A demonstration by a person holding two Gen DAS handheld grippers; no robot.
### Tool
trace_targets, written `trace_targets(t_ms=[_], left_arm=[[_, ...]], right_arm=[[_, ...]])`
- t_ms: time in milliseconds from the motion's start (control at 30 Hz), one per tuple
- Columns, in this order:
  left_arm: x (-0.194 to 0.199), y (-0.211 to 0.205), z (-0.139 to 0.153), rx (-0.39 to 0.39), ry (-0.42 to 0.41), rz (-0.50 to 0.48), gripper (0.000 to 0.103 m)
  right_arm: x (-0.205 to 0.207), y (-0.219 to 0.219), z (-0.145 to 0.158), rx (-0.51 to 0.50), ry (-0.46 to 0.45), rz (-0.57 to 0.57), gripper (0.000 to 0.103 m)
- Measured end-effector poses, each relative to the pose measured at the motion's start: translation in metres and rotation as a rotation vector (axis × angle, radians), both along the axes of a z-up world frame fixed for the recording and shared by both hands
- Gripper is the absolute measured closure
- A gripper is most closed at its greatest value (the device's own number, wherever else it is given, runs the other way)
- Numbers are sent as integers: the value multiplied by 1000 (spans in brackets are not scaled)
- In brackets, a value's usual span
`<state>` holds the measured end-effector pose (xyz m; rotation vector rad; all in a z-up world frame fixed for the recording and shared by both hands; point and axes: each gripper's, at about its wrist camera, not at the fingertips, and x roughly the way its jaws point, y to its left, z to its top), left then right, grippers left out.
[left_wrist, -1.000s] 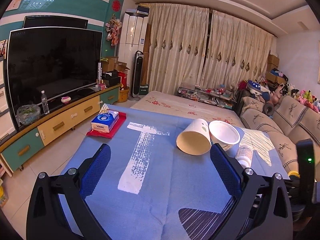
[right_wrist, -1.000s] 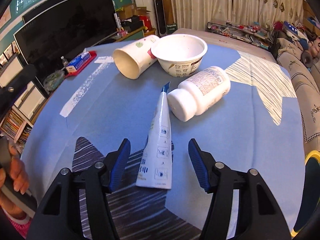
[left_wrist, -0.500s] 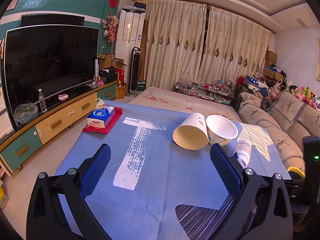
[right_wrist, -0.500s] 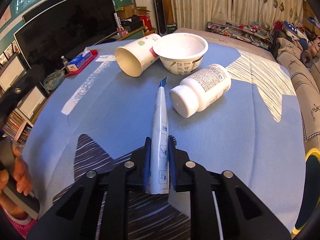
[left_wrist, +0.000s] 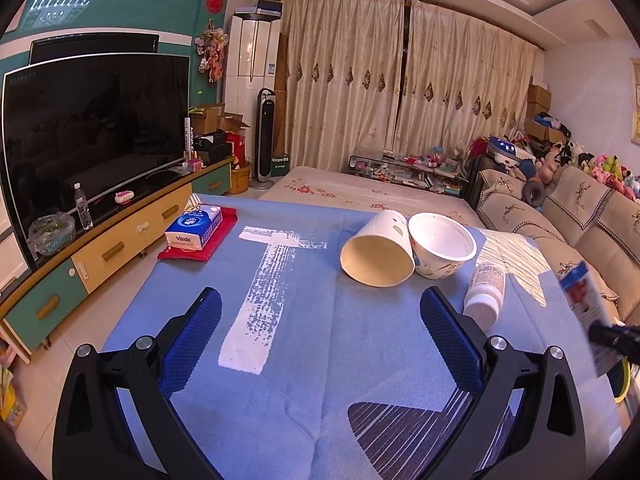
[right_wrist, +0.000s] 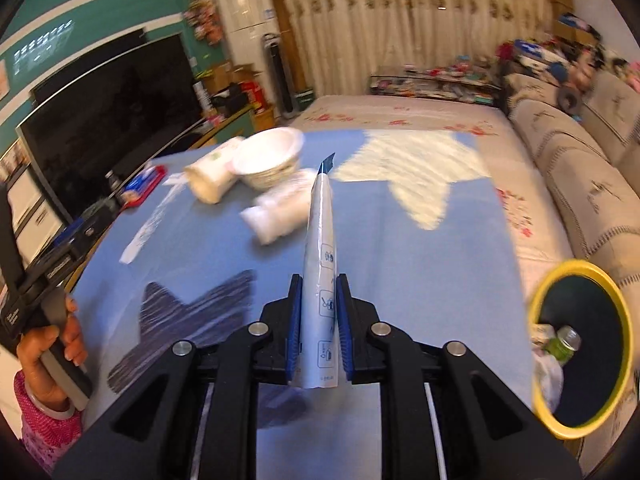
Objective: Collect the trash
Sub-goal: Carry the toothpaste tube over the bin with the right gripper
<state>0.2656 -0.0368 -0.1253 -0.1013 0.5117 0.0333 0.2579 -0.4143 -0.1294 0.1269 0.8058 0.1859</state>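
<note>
- right gripper [right_wrist: 319, 332] is clamped on the toothpaste tube [right_wrist: 320, 264] — mid-frame, lifted off the blue cloth [right_wrist: 420, 248]
- left gripper [left_wrist: 320, 336] is spread wide, nothing between its fingers
- yellow-rimmed bin [right_wrist: 576, 344] sits lower right

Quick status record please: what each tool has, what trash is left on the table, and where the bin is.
right tool: shut on the flattened white tube, lifted off the blue tablecloth
left tool: open, nothing between its pads, above the cloth
left on table: paper cup on its side, white bowl upright beside it, white pill bottle on its side
bin: yellow-rimmed bin off the table's right edge, a can and other trash already inside
not trash: tissue pack on a red mat
</note>
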Motion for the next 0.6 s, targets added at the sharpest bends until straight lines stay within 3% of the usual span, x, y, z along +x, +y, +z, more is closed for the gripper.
trace_targets(t_ms=[300,600], left_arm=[[4,-4,-5,18,16,-11,5],[7,-8,-10,29,33,-26,5]], right_arm=[[-3,-137,-34,14,60,-352,85],[-8,-191,-69,-15,120,-522,80]])
